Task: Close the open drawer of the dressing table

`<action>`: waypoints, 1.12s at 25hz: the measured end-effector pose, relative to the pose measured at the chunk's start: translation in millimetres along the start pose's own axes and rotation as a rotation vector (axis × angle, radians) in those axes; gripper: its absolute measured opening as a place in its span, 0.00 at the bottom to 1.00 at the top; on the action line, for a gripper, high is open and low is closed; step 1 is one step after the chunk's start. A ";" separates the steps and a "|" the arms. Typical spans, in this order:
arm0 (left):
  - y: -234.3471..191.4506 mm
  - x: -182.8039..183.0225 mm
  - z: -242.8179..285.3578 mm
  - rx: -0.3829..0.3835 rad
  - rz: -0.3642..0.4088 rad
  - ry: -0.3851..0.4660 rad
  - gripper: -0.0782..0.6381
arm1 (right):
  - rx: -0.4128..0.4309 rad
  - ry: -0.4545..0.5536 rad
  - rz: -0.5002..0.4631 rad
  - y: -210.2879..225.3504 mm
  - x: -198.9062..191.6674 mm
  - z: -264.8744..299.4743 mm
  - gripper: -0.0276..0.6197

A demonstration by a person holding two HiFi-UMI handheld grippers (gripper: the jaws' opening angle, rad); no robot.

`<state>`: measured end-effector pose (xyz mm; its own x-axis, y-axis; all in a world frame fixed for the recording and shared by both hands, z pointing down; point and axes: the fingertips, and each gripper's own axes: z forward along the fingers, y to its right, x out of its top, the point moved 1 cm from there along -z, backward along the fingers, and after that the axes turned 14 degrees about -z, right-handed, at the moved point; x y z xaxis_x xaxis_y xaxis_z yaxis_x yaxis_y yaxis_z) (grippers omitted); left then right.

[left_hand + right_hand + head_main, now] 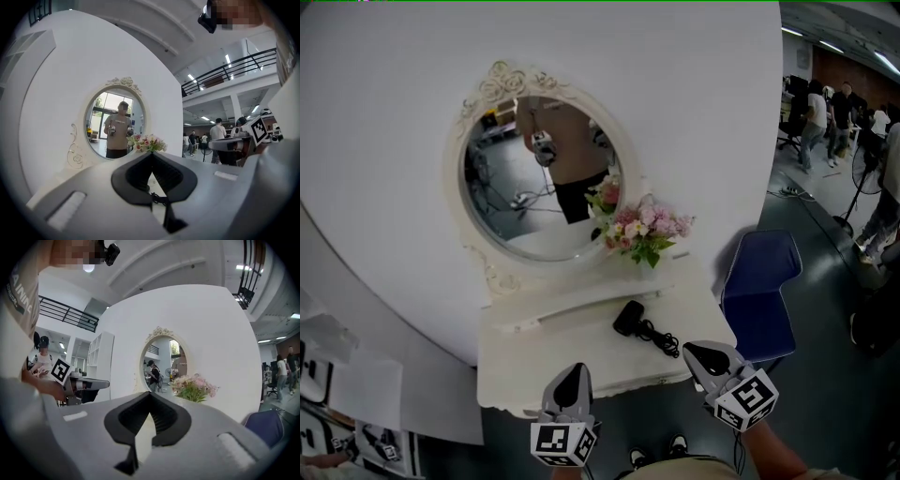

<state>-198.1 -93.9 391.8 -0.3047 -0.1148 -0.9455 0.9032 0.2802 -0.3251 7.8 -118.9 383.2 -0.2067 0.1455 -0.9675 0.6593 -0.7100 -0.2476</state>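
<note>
The white dressing table (534,361) with an oval mirror (539,178) stands against a round white wall panel. Its front edge (619,386) lies just under my two grippers. The drawer front is hidden below that edge, so I cannot tell how far it stands out. My left gripper (572,373) (151,153) is over the front edge near the middle, jaws shut and empty. My right gripper (701,353) (150,393) is at the front right corner, also shut on nothing. Both point toward the mirror.
A black hair dryer (628,319) with its cord lies on the tabletop, just beyond the grippers. Pink flowers (642,230) stand at the back right beside the mirror. A blue chair (759,291) is right of the table. People stand far off at the right.
</note>
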 end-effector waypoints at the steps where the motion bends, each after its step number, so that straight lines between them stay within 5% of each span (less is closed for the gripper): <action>1: 0.9 -1.8 0.0 0.000 -0.001 -0.004 0.13 | 0.002 0.000 0.004 -0.2 -0.9 -0.2 0.05; 28: 9.9 -11.5 9.7 -0.051 0.005 -0.033 0.13 | 0.020 -0.026 -0.014 -12.6 -10.2 5.0 0.05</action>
